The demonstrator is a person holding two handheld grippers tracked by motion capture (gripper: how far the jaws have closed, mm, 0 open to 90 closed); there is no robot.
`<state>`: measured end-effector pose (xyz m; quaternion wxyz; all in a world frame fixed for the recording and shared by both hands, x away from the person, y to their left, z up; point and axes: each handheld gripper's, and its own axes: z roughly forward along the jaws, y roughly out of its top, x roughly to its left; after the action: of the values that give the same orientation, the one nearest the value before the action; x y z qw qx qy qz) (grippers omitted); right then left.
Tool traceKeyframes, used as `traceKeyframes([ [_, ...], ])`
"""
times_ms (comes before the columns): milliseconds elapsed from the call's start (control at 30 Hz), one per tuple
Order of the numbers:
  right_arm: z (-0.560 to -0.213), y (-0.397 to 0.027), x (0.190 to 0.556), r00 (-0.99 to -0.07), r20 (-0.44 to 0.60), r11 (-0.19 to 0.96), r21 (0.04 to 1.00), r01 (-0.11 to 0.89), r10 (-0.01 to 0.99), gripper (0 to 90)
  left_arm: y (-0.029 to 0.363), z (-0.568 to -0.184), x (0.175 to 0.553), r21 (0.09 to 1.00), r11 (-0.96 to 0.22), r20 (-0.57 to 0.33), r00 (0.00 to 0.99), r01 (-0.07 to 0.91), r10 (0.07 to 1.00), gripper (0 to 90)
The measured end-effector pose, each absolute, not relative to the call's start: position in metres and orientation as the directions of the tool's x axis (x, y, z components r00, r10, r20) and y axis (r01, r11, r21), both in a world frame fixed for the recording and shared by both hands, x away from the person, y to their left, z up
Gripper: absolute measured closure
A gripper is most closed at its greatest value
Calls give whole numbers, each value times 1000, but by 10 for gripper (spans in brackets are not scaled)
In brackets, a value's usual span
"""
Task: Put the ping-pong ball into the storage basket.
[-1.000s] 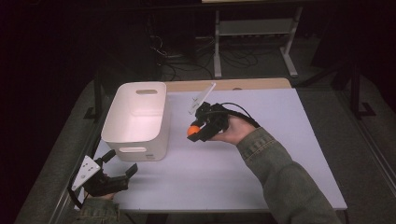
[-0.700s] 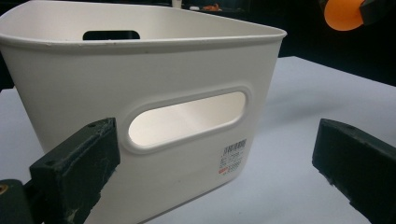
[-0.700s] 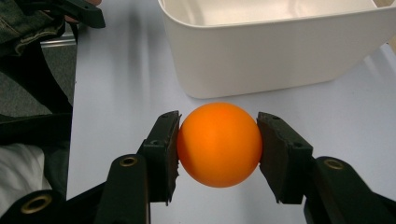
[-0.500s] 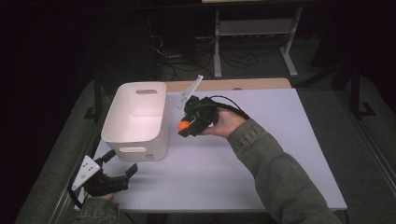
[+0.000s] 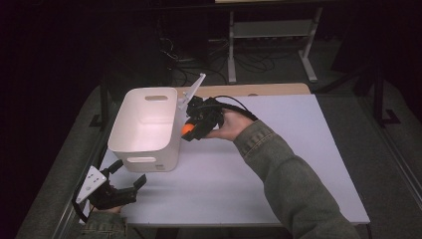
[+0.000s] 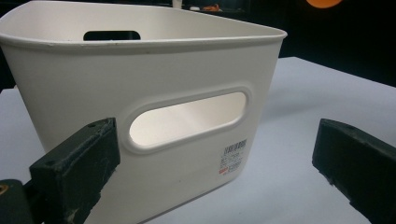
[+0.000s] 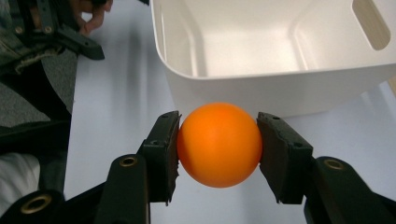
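At centre frame in the high view, the right gripper (image 5: 188, 130) clamps an orange ball (image 5: 187, 129) just beside the white bin (image 5: 144, 144)'s right wall, forearm reaching up from lower right. At lower left, the left gripper (image 5: 130, 175) rests with jaws spread, aimed at the bin.

One orange ball (image 7: 219, 144) and one white bin (image 5: 147, 127) are on show, the bin at the left of the single desk (image 5: 278, 189). Two tools are counted: the left tool (image 5: 127, 174) near, the right tool (image 5: 186, 130) farther off.
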<state>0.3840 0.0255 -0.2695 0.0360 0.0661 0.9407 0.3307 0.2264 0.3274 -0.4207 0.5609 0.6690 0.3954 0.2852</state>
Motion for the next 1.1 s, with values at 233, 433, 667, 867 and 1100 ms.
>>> traceKeyframes([
  [233,-260,31,387,-989,-27,769,632,93,142,496,328,-421,226,976,-57,-63,524,208,849,3],
  [433,-254,40,390,-992,-26,773,630,81,125,496,328,-421,227,976,-56,-64,524,209,849,3],
  [667,-251,49,394,-992,-31,771,633,72,118,496,328,-421,227,977,-54,-65,525,207,849,3],
  [867,-250,55,396,-991,-66,793,608,51,115,496,328,-421,227,977,-52,-67,525,208,848,4],
  [1100,-251,61,397,-993,-57,791,609,46,101,496,328,-421,227,977,-50,-68,526,208,848,3],
])
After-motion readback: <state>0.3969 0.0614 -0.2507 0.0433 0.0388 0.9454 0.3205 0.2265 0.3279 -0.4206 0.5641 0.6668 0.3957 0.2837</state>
